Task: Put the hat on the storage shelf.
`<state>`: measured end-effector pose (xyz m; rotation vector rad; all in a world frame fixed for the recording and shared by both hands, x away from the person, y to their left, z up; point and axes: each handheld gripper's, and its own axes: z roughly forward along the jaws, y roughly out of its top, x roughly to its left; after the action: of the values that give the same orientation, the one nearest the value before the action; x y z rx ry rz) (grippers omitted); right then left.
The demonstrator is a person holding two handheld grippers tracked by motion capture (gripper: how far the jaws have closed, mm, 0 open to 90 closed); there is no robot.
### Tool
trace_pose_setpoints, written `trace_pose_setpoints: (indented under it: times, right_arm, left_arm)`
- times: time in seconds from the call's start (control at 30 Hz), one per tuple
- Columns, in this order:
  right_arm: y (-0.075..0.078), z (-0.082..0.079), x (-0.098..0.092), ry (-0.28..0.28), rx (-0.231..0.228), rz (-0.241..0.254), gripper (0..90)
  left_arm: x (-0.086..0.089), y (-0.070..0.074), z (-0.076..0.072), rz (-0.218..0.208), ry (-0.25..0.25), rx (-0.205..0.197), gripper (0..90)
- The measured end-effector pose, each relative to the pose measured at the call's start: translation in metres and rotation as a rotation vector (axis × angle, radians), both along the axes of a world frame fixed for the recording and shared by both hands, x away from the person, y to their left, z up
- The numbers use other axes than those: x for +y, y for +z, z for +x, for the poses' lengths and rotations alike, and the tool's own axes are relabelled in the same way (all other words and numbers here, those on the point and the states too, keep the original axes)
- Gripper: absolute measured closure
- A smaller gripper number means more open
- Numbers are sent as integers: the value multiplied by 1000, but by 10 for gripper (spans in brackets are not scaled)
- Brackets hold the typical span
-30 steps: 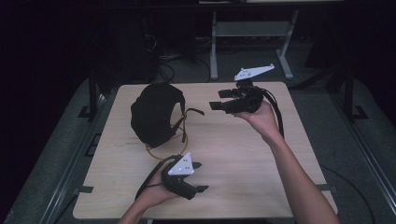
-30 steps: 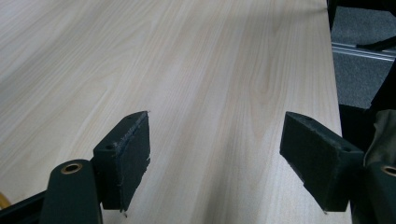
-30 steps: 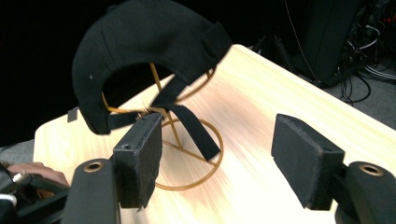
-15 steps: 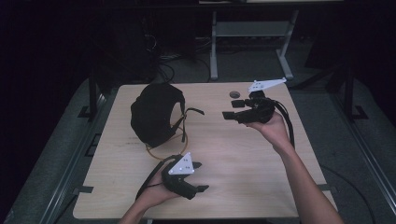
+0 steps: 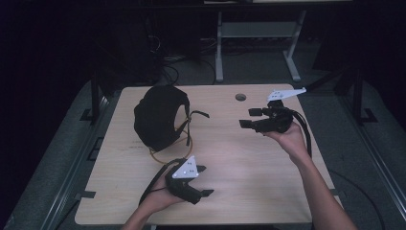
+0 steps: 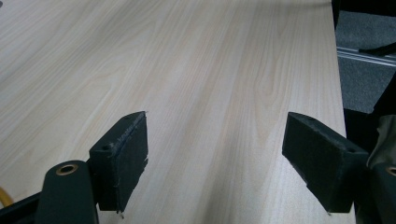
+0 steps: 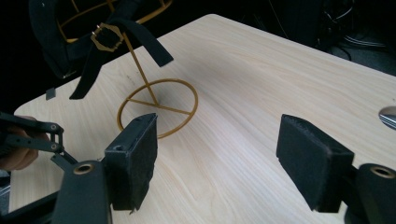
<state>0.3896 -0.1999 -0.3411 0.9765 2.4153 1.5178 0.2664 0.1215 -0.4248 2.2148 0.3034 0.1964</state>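
Note:
A black cap (image 5: pixel 157 117) hangs on a gold wire stand (image 7: pixel 158 107) at the table's left middle, its strap and gold buckle (image 7: pixel 107 35) dangling. My right gripper (image 5: pixel 249 119) hovers over the table's right side and points left toward the cap, well apart from it. Its jaws (image 7: pixel 215 158) are open, have just been opening further, and have nothing between them. My left gripper (image 5: pixel 205 181) rests near the front edge, just in front of the stand's ring base. It is open (image 6: pixel 215 158) over bare wood.
The light wooden table (image 5: pixel 230 158) has a round cable hole (image 5: pixel 241 97) near its back edge. A metal-legged bench (image 5: pixel 258 33) stands behind it on the dark floor. The left hand and gripper linkage (image 7: pixel 32 140) appear at the left of the right gripper view.
My right gripper has moved from the back of the table toward the right and nearer, sinking a little. The left gripper and the cap have stayed put.

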Motion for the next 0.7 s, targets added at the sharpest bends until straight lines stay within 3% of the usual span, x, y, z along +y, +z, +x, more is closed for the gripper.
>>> trace_pose_setpoints:
  times: [0.7]
  right_arm:
    - [-31,-21,-34,-51,47,-4,213]
  left_arm:
    - [1,-1,1,6,17,13,187]
